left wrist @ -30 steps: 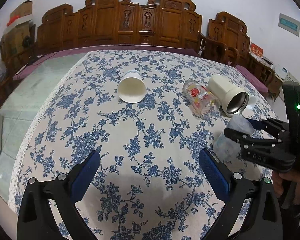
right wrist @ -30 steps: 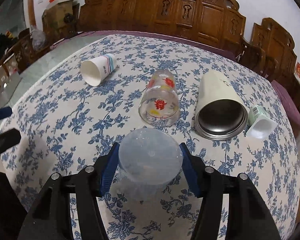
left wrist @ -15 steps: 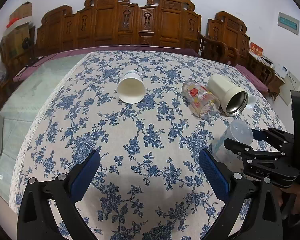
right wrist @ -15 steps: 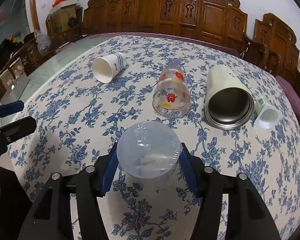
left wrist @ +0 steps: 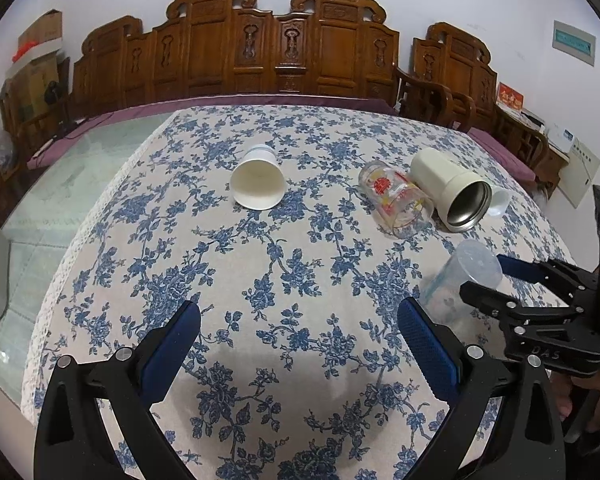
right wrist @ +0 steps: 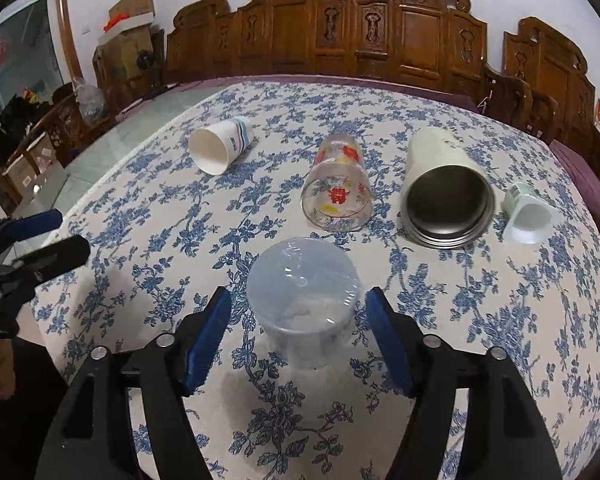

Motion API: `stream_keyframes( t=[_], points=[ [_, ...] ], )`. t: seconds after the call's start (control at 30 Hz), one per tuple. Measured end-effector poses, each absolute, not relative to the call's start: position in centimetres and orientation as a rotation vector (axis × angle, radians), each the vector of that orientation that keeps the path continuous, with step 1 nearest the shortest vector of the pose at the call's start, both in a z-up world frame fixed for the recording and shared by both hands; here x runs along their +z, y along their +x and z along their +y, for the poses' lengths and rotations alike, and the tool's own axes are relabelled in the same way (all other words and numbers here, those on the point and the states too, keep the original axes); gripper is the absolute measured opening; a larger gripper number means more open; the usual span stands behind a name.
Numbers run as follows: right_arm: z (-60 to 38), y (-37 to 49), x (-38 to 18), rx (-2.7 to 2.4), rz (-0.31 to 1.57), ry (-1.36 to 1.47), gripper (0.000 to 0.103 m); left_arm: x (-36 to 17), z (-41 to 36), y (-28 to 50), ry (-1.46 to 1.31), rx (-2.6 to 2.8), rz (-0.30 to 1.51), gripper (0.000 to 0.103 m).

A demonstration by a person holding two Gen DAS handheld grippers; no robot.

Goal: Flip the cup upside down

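clear plastic cup [left wrist: 458, 280] stands bottom-up near the table's [left wrist: 260, 280] right edge, right gripper [left wrist: 496, 276] spread around it.

Left gripper [left wrist: 298, 354] and right gripper [right wrist: 298, 338]: black angular frames, textured blue finger pads [right wrist: 208, 336], silver screws, "DAS" lettering on right body; bare-skinned hand [left wrist: 592, 404].

Home dining room, carved wooden chairs [left wrist: 284, 48], floral tablecloth [left wrist: 260, 280], stacked cardboard boxes [right wrist: 128, 12]
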State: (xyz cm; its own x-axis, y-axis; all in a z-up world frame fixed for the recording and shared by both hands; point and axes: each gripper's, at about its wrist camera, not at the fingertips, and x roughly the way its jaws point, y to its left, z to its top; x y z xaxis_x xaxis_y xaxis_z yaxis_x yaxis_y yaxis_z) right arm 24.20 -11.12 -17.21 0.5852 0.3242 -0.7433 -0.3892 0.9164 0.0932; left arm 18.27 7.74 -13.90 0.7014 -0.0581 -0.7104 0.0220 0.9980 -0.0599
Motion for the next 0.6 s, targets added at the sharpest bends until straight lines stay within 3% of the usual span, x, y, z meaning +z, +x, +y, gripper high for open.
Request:
stream_keyframes(
  t=[0.13, 0.37, 0.6],
  points=[
    [-12.7, 22.8, -16.2, 0.389, 0.832, -0.044, 0.08, -13.2, 6.6, 17.4, -0.022, -0.038, 0.788, 0.095],
    [-15.3, 19.6, -14.2, 0.347, 0.79, -0.004, 0.098, -11.9, 4.9, 15.4, 0.004, -0.017, 0.788, 0.095],
    [-17.4, 16.2, -12.4, 0.333, 0.754, 0.029, 0.1, -10.6, 3.0, 12.7, 0.03, -0.038, 0.773, 0.095]
  ],
)
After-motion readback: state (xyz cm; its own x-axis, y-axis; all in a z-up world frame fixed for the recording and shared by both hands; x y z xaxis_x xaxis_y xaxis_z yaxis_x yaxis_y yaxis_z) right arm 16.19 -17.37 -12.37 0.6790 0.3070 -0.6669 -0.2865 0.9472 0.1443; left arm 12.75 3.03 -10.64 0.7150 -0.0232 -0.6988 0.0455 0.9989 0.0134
